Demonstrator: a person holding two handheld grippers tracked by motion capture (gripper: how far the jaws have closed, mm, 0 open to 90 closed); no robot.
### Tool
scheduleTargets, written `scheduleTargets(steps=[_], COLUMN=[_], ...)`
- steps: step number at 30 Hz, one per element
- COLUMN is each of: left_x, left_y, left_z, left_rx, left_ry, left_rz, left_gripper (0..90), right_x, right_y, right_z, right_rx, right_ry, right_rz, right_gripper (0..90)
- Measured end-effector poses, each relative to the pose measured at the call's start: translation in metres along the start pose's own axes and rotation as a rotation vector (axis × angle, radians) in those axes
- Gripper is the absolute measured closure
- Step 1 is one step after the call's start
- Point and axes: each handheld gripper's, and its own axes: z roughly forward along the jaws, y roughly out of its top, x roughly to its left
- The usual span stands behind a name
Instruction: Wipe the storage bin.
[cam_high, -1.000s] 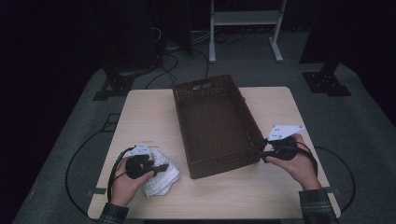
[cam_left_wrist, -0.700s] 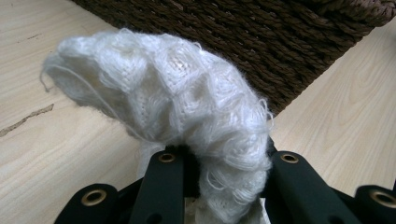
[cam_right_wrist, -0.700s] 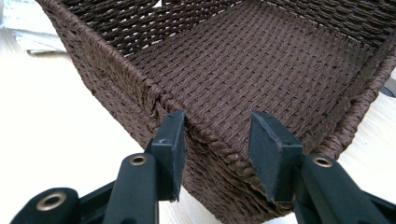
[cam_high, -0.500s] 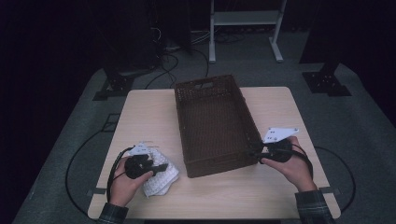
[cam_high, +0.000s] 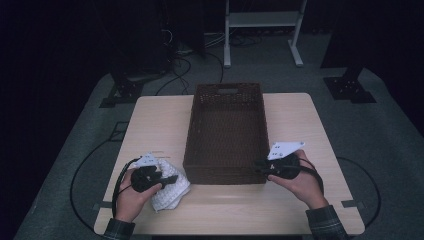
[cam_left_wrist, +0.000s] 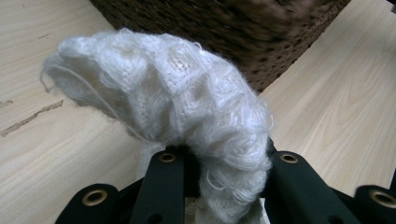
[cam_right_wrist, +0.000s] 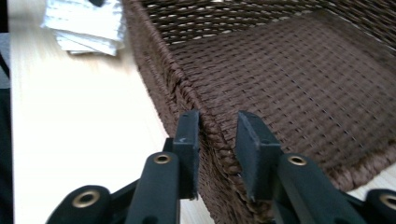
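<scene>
Wooden table (cam_high: 150, 120) under dark surroundings, brown woven basket (cam_high: 226, 131) at its middle, long side running away from the person. Nothing seen inside it.

Left gripper (cam_high: 167, 179) at the near left of the table, clamped on a white knitted cloth (cam_high: 170, 192); in the left gripper view the cloth (cam_left_wrist: 177, 102) bunched between the two black jaws, pressed from both sides, its free end arching up and left over the tabletop. Cloth resting on the table just beside the basket's near left corner, not in it. Basket wall (cam_left_wrist: 243, 37) close behind the cloth in that view.

Right gripper (cam_high: 260, 165) at the basket's near right corner. In the right gripper view (cam_right_wrist: 217, 140) jaws straddling the woven rim (cam_right_wrist: 210, 126), one outside the wall, one inside, just been closing on it. Left pad against the weave; right pad very near, contact hard to confirm from this angle, probably pressing. Basket floor (cam_right_wrist: 299, 84) bare, tight brown weave.

White cloth (cam_right_wrist: 84, 23) seen far off at the top left of the right gripper view, flat-looking and blurred.

Grey three-cornered plate (cam_high: 284, 148) on top of the right gripper, small dark marks on it, too small to read. No brand, label or legible writing anywhere on basket, cloth or table.
</scene>
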Motion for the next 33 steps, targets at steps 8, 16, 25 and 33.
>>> scheduleTargets(steps=[8,16,25,33], left_x=[0.001,0.002,0.002,0.005], left_y=[-0.002,-0.003,0.004,0.017], left_z=[-0.002,-0.001,-0.012,-0.025], left_rx=[-0.001,0.000,-0.031,-0.076], left_ry=[0.003,0.002,0.035,0.090], left_rz=[0.000,0.001,0.005,0.014], left_gripper=[73.2,73.2,73.5,73.7], right_x=[0.015,0.035,0.037,0.038], right_y=[0.013,0.029,0.029,0.029], right_z=[0.019,0.039,0.042,0.042], right_rx=[-0.007,-0.013,-0.020,-0.013], right_ry=[0.055,0.119,0.123,0.118], right_rz=[-0.020,-0.050,-0.038,-0.044], right_gripper=[78.0,82.8,82.6,82.6])
